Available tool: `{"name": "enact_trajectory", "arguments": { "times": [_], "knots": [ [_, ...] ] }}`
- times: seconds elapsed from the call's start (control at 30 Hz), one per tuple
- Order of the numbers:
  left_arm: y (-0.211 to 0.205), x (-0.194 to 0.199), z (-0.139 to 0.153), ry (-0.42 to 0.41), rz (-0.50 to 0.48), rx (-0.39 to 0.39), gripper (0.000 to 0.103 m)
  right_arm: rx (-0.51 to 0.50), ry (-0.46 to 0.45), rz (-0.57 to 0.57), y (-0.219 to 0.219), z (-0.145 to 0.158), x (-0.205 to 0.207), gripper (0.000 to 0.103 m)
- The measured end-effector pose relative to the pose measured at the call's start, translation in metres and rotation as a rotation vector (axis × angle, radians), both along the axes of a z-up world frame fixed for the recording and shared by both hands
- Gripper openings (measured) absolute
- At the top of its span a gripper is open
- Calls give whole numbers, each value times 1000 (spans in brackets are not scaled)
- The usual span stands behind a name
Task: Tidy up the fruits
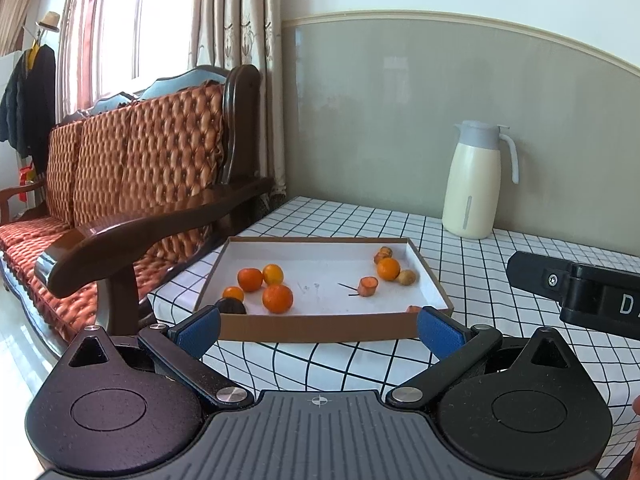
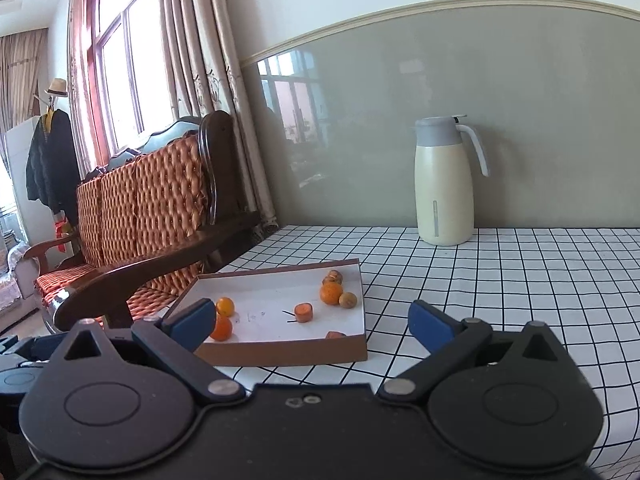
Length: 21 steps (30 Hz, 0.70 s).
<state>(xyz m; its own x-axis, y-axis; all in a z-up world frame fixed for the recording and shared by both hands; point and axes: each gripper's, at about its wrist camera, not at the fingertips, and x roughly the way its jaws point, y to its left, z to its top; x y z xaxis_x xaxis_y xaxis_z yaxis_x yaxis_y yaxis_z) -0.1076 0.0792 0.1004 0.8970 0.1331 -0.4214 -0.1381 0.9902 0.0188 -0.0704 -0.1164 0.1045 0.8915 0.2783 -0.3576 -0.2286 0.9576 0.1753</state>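
Cardboard forms the shallow box (image 1: 320, 328) that sits on the checked tabletop (image 1: 500, 248), white inside, near the table's left edge beside a wooden sofa (image 1: 140, 184). Inside it, four oranges (image 1: 277, 298) cluster at the near left with a dark fruit (image 1: 231, 306) just beside them at the front wall, while another orange (image 1: 388, 269) lies at the far right, touching a small brownish fruit (image 1: 407, 277) and close to a further small fruit (image 1: 383, 254) behind it. A cut orange-coloured piece (image 1: 368, 286) stands near the middle, and a similar piece (image 2: 335, 335) rests against the front wall. The left gripper (image 1: 318, 330) hovers just before the box with its blue fingers (image 1: 199, 332) spread wide, holding nothing. The right gripper (image 2: 312, 326) hangs to the right of the box's front, equally wide open and empty. A cream jug (image 2: 442, 184) stands at the wall, well apart from the box
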Motion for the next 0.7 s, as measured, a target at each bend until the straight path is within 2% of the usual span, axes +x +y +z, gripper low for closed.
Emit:
{"name": "enact_trajectory", "arguments": {
  "times": [0.53, 0.7],
  "knots": [
    [2, 3, -7, 9, -24, -9, 103, 9, 12, 11, 3, -2, 3, 97],
    [2, -1, -9, -22, -34, -39, 103, 18, 8, 14, 4, -3, 1, 97]
  ]
}}
